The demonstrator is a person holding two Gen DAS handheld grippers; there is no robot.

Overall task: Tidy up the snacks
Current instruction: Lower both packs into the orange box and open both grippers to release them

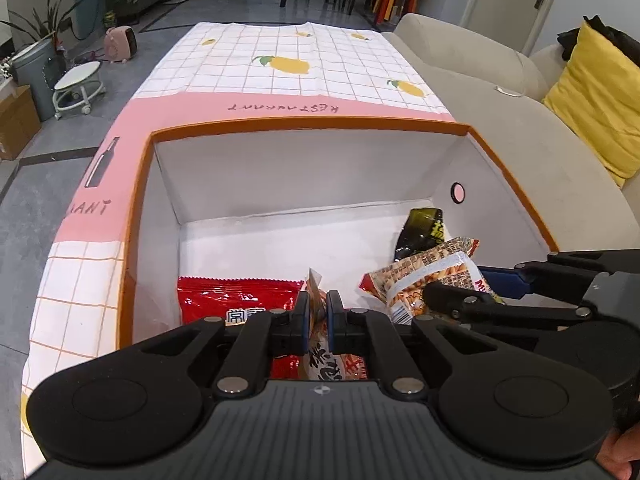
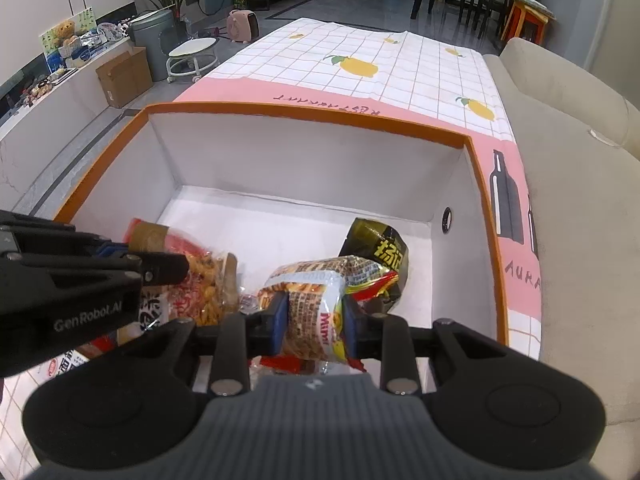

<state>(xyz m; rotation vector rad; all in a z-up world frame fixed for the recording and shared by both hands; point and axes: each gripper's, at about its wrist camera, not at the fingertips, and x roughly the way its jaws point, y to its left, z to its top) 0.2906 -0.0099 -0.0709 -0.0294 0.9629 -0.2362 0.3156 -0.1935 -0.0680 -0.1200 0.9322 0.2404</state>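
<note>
An orange-rimmed white box (image 1: 304,123) (image 2: 304,118) stands on the table. My left gripper (image 1: 318,312) is shut on the edge of an orange-and-clear snack bag (image 1: 320,356), held over the box's near left side; the bag also shows in the right wrist view (image 2: 204,284). A red snack bag (image 1: 236,300) lies beneath it. My right gripper (image 2: 314,314) is shut on a brown patterned Mimi snack bag (image 2: 316,300) (image 1: 424,280) at the box's near right. A dark green bag (image 1: 424,228) (image 2: 380,248) lies behind it on the box floor.
The table wears a white checked cloth (image 1: 304,60) with lemons and a pink band. A beige sofa (image 1: 500,92) with a yellow cushion (image 1: 600,96) runs along the right. A stool (image 1: 78,88), bin and cardboard box stand on the floor at left.
</note>
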